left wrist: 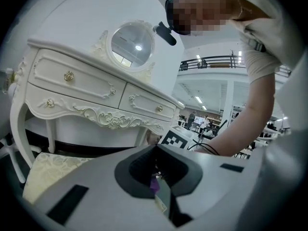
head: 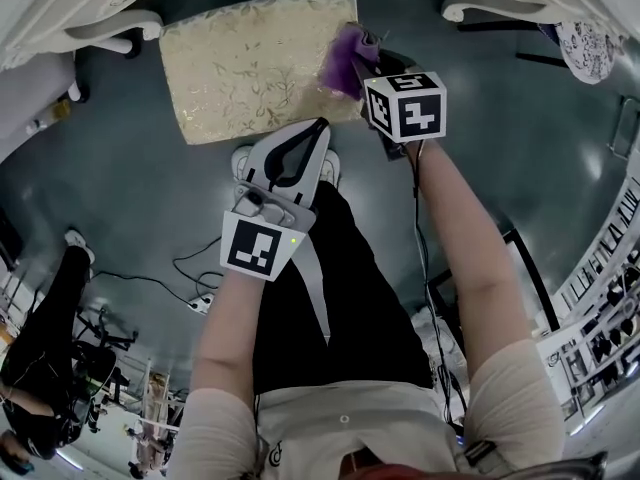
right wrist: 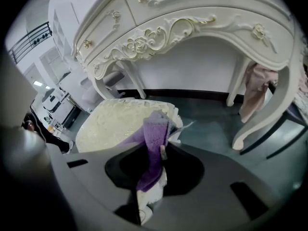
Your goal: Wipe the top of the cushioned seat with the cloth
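Observation:
The cushioned seat [head: 250,63] is cream with a gold leaf pattern and stands on the dark floor in front of me. A purple cloth [head: 348,60] rests on its right edge, and my right gripper [head: 368,48] is shut on it. In the right gripper view the cloth [right wrist: 155,143] hangs bunched between the jaws, just over the near right corner of the seat [right wrist: 115,121]. My left gripper [head: 322,124] hovers at the seat's front edge with its jaws together and nothing in them. In the left gripper view its tips [left wrist: 155,147] meet, with the seat [left wrist: 48,170] low at the left.
A white ornate dressing table [right wrist: 192,23] stands over the far side of the seat, its legs [head: 110,28] on either side. A pink garment [right wrist: 255,88] hangs by its right leg. Cables [head: 190,288] lie on the floor, and another person [head: 45,368] stands at the left.

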`<state>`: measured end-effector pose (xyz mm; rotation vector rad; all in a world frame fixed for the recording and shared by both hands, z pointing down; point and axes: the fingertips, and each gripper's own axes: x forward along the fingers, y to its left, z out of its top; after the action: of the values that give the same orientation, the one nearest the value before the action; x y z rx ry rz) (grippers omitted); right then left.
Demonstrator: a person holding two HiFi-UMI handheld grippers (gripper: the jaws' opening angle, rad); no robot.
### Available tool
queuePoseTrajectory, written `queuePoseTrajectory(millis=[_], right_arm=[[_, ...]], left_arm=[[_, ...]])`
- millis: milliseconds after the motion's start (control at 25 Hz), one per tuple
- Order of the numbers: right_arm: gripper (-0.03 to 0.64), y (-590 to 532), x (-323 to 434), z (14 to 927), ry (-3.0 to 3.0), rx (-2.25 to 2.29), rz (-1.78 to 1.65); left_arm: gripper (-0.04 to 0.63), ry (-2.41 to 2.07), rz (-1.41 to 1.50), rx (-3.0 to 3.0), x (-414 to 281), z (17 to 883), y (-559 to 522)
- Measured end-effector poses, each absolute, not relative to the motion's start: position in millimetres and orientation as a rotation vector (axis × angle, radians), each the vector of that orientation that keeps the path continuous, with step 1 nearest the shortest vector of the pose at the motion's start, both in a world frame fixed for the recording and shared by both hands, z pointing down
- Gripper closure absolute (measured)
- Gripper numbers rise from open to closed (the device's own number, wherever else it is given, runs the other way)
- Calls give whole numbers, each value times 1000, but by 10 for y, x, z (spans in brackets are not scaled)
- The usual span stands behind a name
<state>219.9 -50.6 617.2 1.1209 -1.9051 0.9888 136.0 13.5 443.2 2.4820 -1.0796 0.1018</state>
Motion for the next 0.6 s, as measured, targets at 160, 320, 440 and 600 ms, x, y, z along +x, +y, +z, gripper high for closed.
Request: queuePoseTrajectory(millis=[160,320,440,600], right_arm=[[531,-464,2410,6228,-1864,1118,988],[534,-458,2602,6236,-1811,1132,992],[537,-416,2718,6191,-1765,1160,990],[537,-385,2715,6006,-1767,1201,1004]], left_arm=[[583,-1063,114,2485,1484,4413,176],[583,-1018,128,2505,1585,4378,229],[583,-981,144,2518,1606,4359,271],[583,-1001,98,2499,1529,4281,294]])
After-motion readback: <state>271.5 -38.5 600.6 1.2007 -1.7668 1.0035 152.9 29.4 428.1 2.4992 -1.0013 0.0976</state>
